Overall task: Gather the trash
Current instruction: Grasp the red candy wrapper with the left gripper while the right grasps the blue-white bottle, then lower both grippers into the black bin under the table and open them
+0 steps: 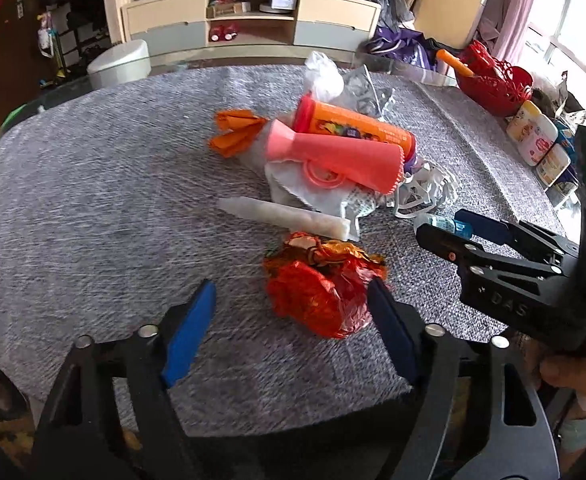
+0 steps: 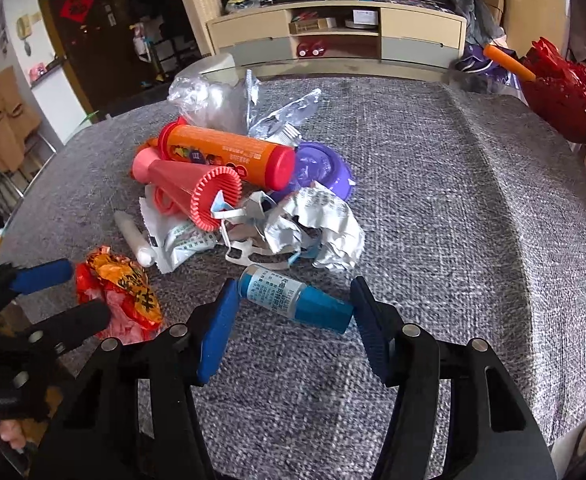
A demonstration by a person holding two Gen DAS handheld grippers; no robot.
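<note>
Two-handed pick, judged to be at the closing-in stage, with nothing lifted yet.

Spread across the whole scene: grey woven tablecloth, with no bin or bag to be seen in either view.

Heaped at mid-table, well short of the far edge: orange tube with red caps lying across pink ribbed cone, clear plastic bags behind, crumpled paper and white straps in front.

Lying apart from the heap, on the near side: red foil wrapper, balled up. Left tongs spread wide around it, the right-hand pad touching its edge, the other pad well clear with bare cloth between. Not pinching.

Smaller, also just in front of the heap: blue bottle, on its side, slantwise, cap toward the right. Right tongs set around it, half spread, one pad against the cap, the other just beside the base. No squeeze visible, so taken as not yet gripping.

Next, by judgement: close both until the pads bite. For the wrapper, expect crushing foil and some slip, so squeeze well in. For the bottle, mind the slant: gripped end to end, likely to pivot or roll out, so square up first or pinch across the body. Then lift clear and find somewhere to drop both.
</note>
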